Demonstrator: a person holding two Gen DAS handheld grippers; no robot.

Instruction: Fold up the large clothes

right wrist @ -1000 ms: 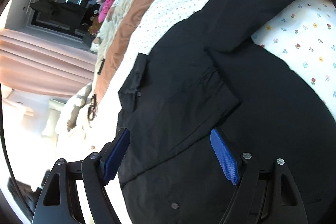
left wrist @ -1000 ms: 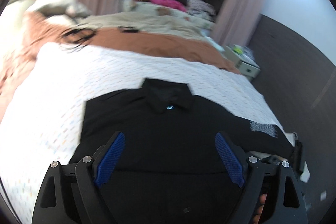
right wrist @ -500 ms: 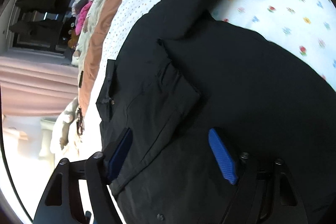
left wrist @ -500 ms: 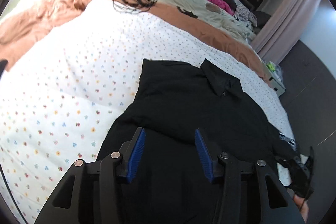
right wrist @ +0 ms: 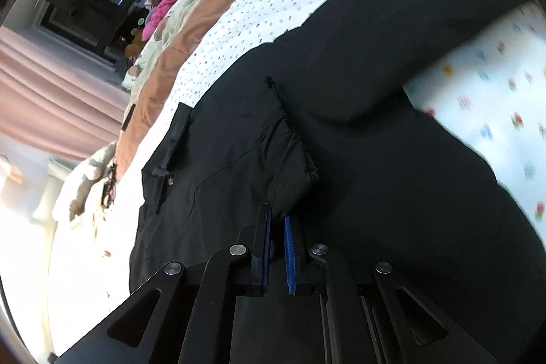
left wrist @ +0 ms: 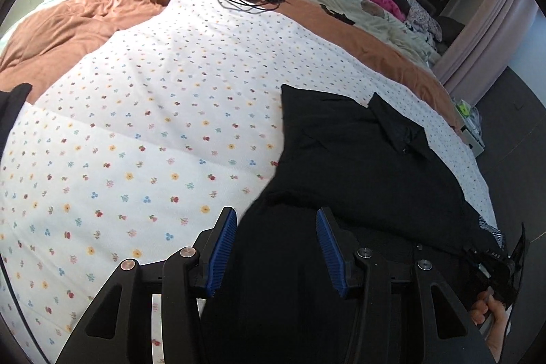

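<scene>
Left wrist view: the matte black shirt (left wrist: 358, 166) lies flat on the bed's floral sheet (left wrist: 153, 125), near its right edge; the left claw (left wrist: 276, 248) stands apart over the dark cloth. Right wrist view: the right claw (right wrist: 277, 234) is clamped on a rumpled shirt fold, its hem cut off below.

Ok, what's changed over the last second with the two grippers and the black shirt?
The right hand-held gripper closed from wide open onto a fold of the black shirt. The left hand-held gripper narrowed and shifted toward the shirt's side edge, its jaws apart with cloth between them. The shirt stayed flat on the floral sheet.
</scene>
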